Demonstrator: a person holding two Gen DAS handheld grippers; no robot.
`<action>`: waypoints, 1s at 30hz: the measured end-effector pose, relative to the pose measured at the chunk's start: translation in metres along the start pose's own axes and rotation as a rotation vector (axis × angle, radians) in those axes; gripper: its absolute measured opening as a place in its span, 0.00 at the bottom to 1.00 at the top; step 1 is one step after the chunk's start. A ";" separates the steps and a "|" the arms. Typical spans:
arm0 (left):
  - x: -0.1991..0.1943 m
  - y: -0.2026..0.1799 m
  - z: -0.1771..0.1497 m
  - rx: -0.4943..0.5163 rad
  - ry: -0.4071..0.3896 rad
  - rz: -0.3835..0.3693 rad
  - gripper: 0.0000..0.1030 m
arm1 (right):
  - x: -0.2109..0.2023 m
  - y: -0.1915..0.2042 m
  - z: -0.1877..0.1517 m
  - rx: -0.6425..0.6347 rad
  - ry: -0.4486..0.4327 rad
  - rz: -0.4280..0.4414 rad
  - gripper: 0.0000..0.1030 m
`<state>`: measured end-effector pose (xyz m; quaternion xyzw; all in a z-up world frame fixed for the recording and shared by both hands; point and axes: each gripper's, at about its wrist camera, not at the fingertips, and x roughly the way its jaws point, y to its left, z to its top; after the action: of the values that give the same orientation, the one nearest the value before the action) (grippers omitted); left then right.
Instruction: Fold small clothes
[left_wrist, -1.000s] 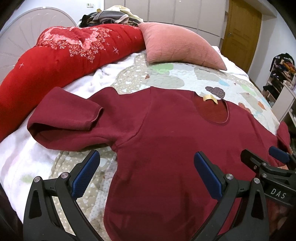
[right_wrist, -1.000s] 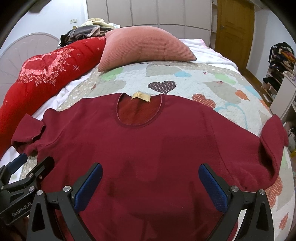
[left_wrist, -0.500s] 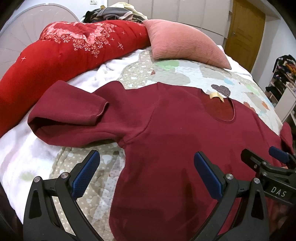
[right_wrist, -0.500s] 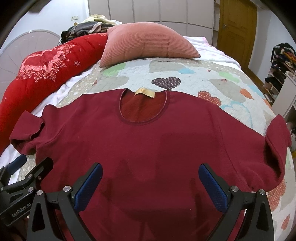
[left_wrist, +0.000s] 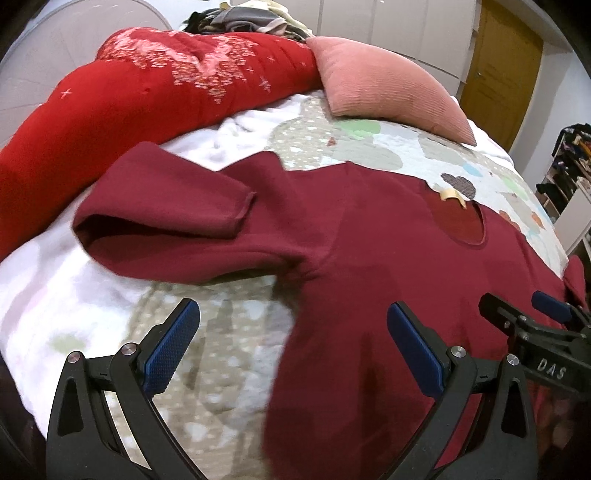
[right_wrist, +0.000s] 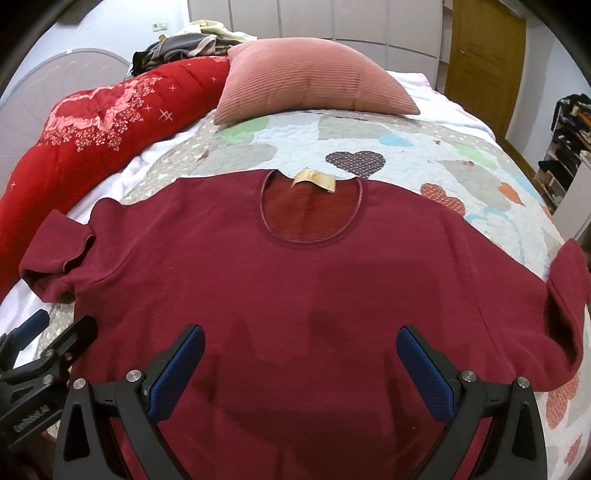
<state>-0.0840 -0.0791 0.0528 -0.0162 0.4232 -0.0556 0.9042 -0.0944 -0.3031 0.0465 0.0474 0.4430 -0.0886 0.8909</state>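
Observation:
A dark red long-sleeved top (right_wrist: 295, 280) lies spread flat, front up, on the bed quilt (right_wrist: 369, 147), its round neck and tan label (right_wrist: 314, 179) pointing away from me. Its left sleeve (left_wrist: 173, 214) is doubled back on itself; the right sleeve (right_wrist: 565, 295) bends near the bed's edge. My left gripper (left_wrist: 291, 343) is open above the top's left side edge below the armpit, holding nothing. My right gripper (right_wrist: 299, 365) is open over the lower middle of the top, also with nothing in it.
A bright red floral duvet (left_wrist: 147, 92) is rolled along the left side. A pink ribbed cushion (right_wrist: 310, 77) sits at the far end, with a heap of clothes (right_wrist: 184, 48) behind it. A wooden door (right_wrist: 480, 55) and a cluttered shelf (right_wrist: 569, 140) stand on the right.
The left gripper has moved left and forward, toward the folded left sleeve. The right gripper has crept slightly closer to the top. Both have stayed open.

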 end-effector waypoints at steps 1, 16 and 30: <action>-0.002 0.007 -0.001 -0.009 0.000 0.012 0.99 | 0.001 0.002 0.000 -0.003 0.002 0.005 1.00; -0.008 0.099 -0.006 -0.213 -0.019 0.096 0.99 | 0.013 0.108 0.039 -0.072 0.025 0.460 0.56; 0.008 0.117 -0.015 -0.224 0.017 0.076 0.99 | 0.099 0.197 0.066 -0.059 0.159 0.529 0.14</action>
<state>-0.0802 0.0364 0.0276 -0.1005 0.4346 0.0260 0.8946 0.0551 -0.1323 0.0079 0.1425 0.4860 0.1642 0.8465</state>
